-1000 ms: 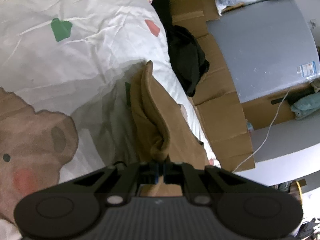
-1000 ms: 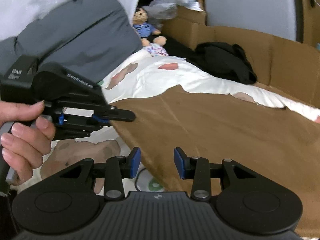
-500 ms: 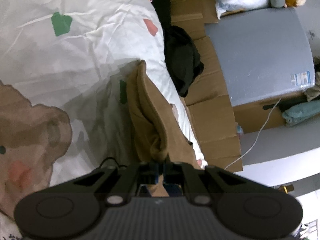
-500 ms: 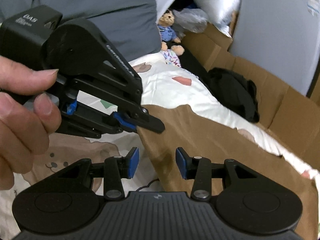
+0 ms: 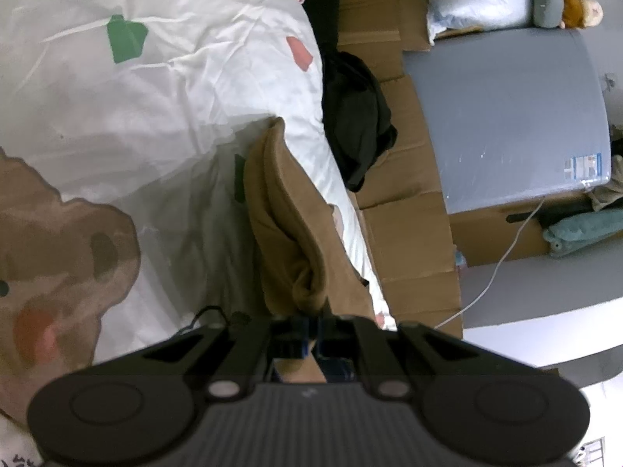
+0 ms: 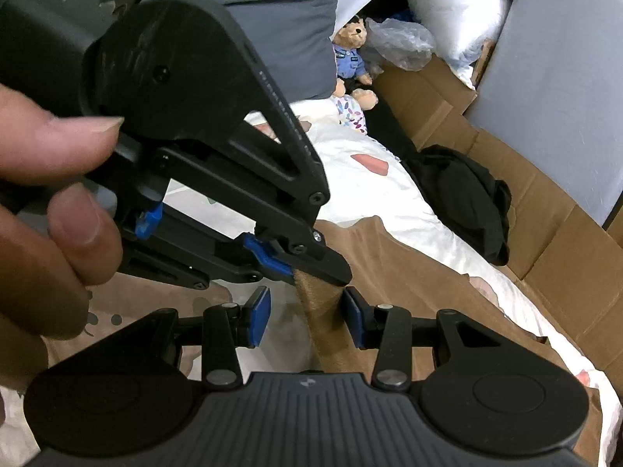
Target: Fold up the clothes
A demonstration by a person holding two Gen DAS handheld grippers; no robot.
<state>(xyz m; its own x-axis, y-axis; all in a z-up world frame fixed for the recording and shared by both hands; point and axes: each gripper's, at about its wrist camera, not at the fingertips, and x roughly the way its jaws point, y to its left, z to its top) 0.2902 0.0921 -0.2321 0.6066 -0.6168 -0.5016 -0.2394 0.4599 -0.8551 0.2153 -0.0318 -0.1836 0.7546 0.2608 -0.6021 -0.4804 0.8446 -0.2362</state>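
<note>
A brown garment [image 5: 290, 229] lies along the right edge of a white printed bedsheet [image 5: 155, 89]. My left gripper [image 5: 314, 329] is shut on a bunched corner of it and holds that corner lifted. In the right wrist view the brown garment [image 6: 420, 284] spreads over the sheet to the right, and the left gripper [image 6: 311, 266] pinches its edge just above my right gripper [image 6: 307, 319]. My right gripper is open, its blue pads [image 6: 260, 313] on either side of the hanging brown edge.
A black garment [image 5: 356, 116] lies on flattened cardboard [image 5: 409, 233] beside the bed, also seen in the right wrist view [image 6: 467, 202]. A grey panel [image 5: 506, 116] stands beyond. A teddy bear [image 6: 352, 54], plastic bag and pillows sit at the bed's head.
My right gripper has moved in close under the left one, so the held brown edge now hangs between its open fingers. The left gripper keeps its grip.
</note>
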